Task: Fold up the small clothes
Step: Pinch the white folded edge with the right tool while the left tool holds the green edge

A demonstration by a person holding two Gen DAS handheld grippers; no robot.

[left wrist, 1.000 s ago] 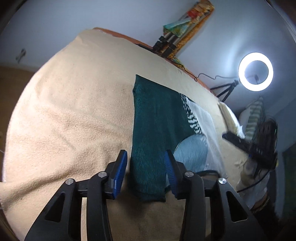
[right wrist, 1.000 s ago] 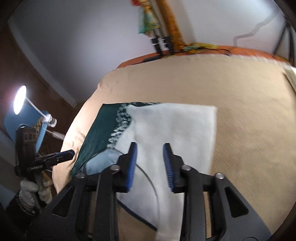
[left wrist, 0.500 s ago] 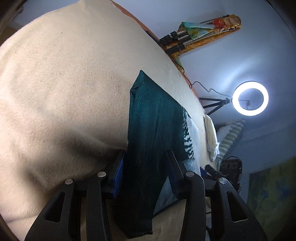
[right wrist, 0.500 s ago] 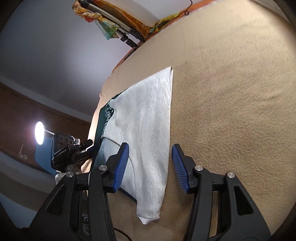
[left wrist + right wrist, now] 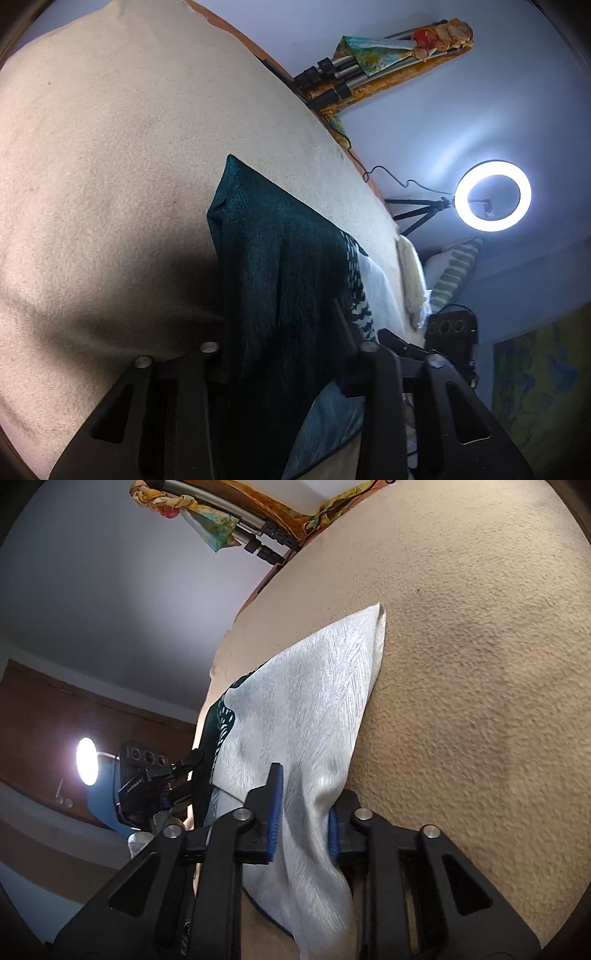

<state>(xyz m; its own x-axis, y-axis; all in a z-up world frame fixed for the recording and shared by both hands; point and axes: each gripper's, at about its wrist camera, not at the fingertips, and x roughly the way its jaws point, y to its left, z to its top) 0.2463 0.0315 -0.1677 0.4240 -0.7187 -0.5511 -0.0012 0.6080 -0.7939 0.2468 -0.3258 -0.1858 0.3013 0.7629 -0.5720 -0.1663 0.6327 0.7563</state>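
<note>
The left gripper (image 5: pixel 280 354) has just been closing and is pinching the dark teal textured edge of the small garment (image 5: pixel 280 280) between its jaws. The right gripper (image 5: pixel 303 812) has just been closing too, and is clamping the same garment's pale silvery edge (image 5: pixel 306 709), which is bunching there. The cloth is stretching ahead of both over the beige blanket (image 5: pixel 103 184). A shallow bite could slip on lifting — ruining the fold. Only the left view is showing the ring light (image 5: pixel 493 195).

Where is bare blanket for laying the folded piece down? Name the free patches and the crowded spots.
Free: the beige blanket beyond the garment's dark teal side, and the stretch beyond its white side in the right wrist view. Crowded: the near edge, where the left gripper and right gripper pinch the cloth.
</note>
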